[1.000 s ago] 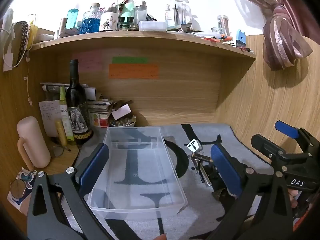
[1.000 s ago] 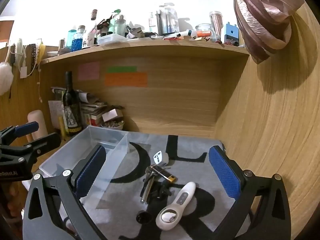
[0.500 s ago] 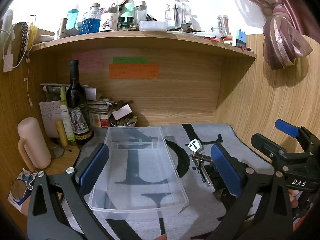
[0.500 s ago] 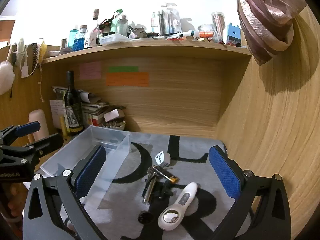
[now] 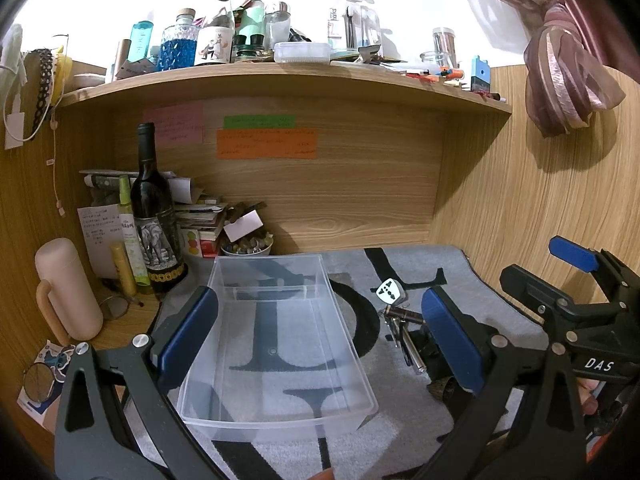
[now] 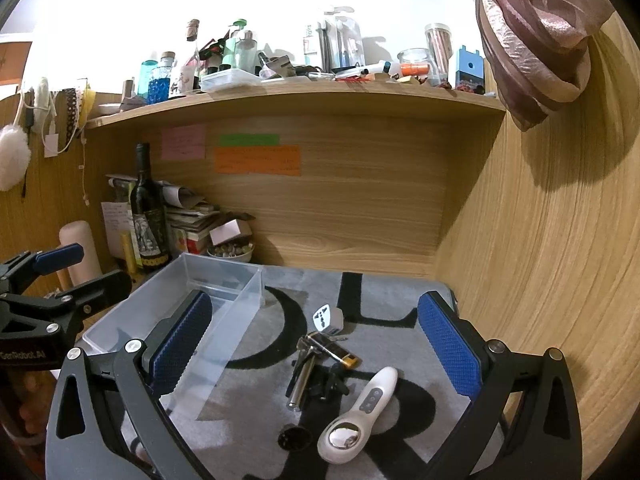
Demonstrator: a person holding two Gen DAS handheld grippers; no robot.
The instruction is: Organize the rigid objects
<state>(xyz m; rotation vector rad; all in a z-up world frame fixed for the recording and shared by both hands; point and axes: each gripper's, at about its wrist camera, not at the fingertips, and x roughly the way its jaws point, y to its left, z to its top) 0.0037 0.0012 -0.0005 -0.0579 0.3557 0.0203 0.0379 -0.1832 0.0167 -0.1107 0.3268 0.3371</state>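
A clear plastic bin [image 5: 276, 344] [image 6: 208, 304] lies empty on the grey mat. My left gripper [image 5: 320, 336] hovers open above it. To its right a small pile rests on the mat: a white travel plug [image 6: 328, 318] [image 5: 390, 292], a silver metal tool [image 6: 302, 376] [image 5: 408, 344], a battery [image 6: 340, 354], a black clip [image 6: 332, 384], a round black cap [image 6: 294, 438] and a white handheld device [image 6: 360, 420]. My right gripper [image 6: 316, 350] stands open above the pile, nothing between its fingers.
A wine bottle [image 5: 154, 216], a pink mug [image 5: 66, 292], stacked papers [image 5: 196, 216] and a small bowl [image 5: 246, 246] crowd the back left corner. Wooden walls [image 6: 540, 260] close the back and right. A shelf [image 5: 280, 76] full of bottles runs overhead.
Both grippers have drifted very slightly; the scene sits a touch lower in the views. Nothing was grasped or released.
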